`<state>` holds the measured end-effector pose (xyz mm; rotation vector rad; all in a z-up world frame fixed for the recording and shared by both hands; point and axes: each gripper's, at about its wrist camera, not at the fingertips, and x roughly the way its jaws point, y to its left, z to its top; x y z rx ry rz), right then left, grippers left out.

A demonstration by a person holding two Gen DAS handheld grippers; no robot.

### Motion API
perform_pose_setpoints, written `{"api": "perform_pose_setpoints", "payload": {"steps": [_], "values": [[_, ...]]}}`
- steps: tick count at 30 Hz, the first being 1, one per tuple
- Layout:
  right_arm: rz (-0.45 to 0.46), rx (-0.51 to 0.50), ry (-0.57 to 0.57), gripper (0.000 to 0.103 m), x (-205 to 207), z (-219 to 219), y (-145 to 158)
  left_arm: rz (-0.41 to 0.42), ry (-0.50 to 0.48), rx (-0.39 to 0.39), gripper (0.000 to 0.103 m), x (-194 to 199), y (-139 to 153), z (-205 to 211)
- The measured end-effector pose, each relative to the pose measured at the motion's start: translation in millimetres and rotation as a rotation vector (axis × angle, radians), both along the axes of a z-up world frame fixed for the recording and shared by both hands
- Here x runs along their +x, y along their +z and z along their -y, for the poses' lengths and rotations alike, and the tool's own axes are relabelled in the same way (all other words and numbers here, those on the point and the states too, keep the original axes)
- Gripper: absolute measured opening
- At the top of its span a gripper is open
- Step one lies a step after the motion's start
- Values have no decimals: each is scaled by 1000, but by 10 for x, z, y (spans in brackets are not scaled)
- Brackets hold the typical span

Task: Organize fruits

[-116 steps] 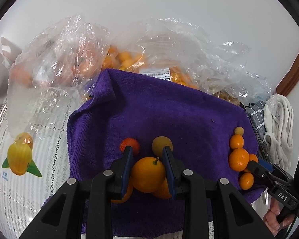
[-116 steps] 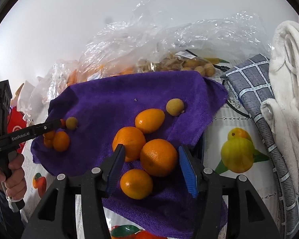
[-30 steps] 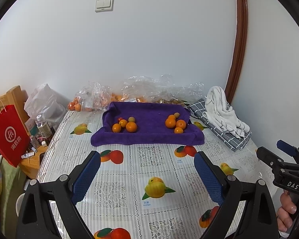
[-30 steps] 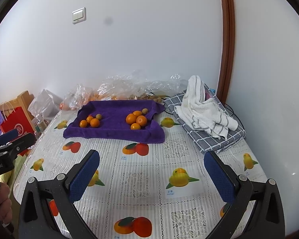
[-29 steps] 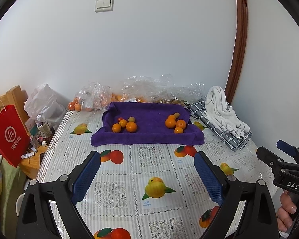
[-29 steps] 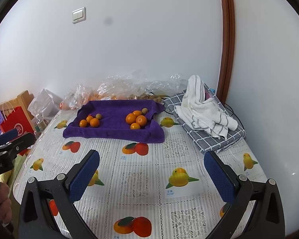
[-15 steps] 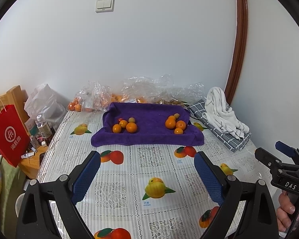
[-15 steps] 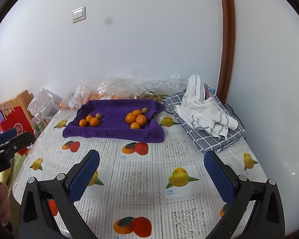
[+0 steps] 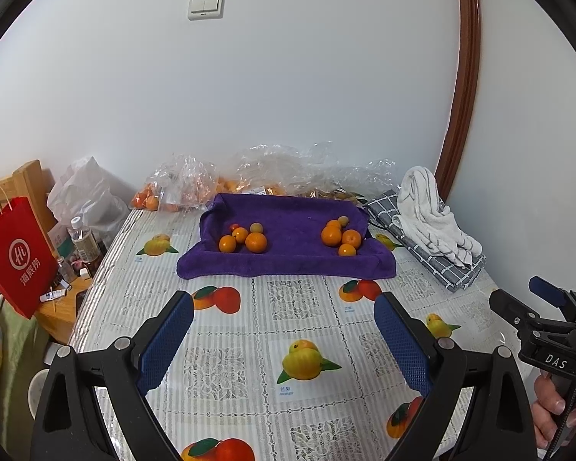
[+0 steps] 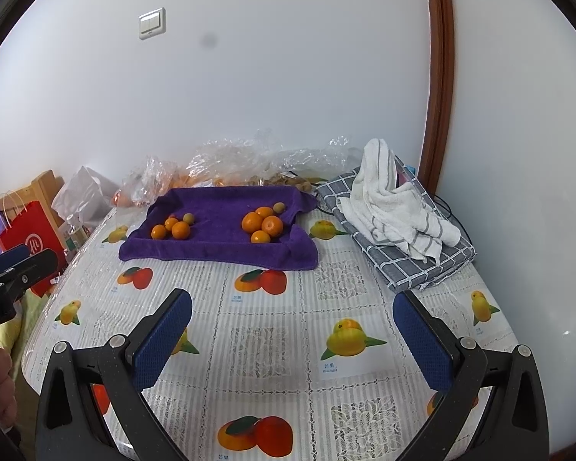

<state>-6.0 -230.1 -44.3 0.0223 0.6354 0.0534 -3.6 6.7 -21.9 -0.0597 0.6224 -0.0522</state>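
A purple towel (image 9: 288,261) (image 10: 219,253) lies at the far side of the table. It carries two clusters of orange fruit: a left group (image 9: 245,239) (image 10: 174,226) and a right group (image 9: 341,238) (image 10: 263,224), each with a small yellowish fruit. My left gripper (image 9: 284,340) hangs open and empty over the near tablecloth, far from the towel. My right gripper (image 10: 292,340) is likewise open and empty, well back from the fruit. In the left wrist view the right gripper (image 9: 533,315) shows at the right edge, held by a hand.
Clear plastic bags of fruit (image 9: 272,180) sit behind the towel against the wall. A white striped towel (image 10: 395,203) rests on a grey checked cloth (image 10: 422,265) at the right. A red paper bag (image 9: 17,257), bottle and white bag stand left of the table. The fruit-print tablecloth (image 9: 288,315) covers the table.
Since 3.9 s ago both grippers let go of the oranges, opened wide and pulled far back from the towel. Over the last second they have barely shifted.
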Motion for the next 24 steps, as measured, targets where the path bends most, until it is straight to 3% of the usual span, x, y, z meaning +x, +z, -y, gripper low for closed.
{"api": "perform_pose_setpoints", "payload": {"steps": [24], "values": [[11, 1, 0, 103, -2, -37, 46, 8, 3, 11, 95, -10, 21, 12]]}}
